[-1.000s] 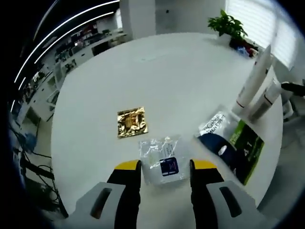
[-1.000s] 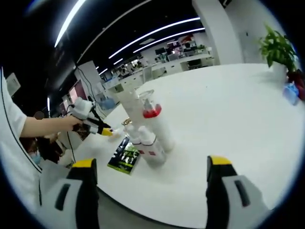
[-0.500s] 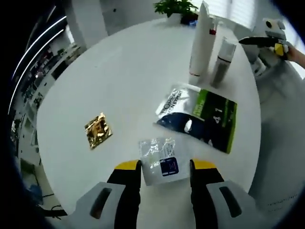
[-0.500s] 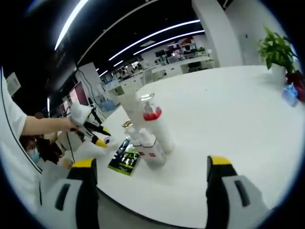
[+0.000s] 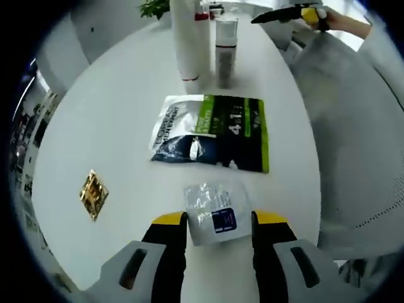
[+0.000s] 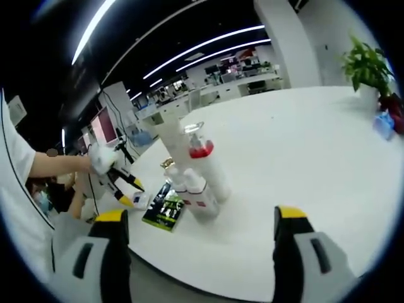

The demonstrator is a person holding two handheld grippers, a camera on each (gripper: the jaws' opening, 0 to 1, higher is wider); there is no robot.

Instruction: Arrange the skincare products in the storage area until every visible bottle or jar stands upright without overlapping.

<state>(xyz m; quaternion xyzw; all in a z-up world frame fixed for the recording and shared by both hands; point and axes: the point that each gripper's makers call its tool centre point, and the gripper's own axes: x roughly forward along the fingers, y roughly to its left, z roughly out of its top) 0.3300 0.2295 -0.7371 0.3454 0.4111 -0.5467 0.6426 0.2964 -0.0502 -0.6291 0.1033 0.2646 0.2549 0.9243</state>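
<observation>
- Left gripper (image 5: 219, 221): jaws closed on a clear sachet (image 5: 213, 211), held at its near edge above the white table (image 5: 126, 126).
- Sachet: judged light, limp and slippery; best pinched at the sealed edge.
- Right gripper (image 6: 197, 237): jaws spread wide, empty, near the upright bottles (image 6: 199, 167).

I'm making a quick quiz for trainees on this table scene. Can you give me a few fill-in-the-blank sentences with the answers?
1. The clear sachet lies between the jaws of the ____ tool.
2. The crinkled foil square on the white table is ____ in colour.
3. The flat pouch with the green band is lying ____.
4. The right tool has its jaws ____.

Answers: left; gold; flat; open
</observation>
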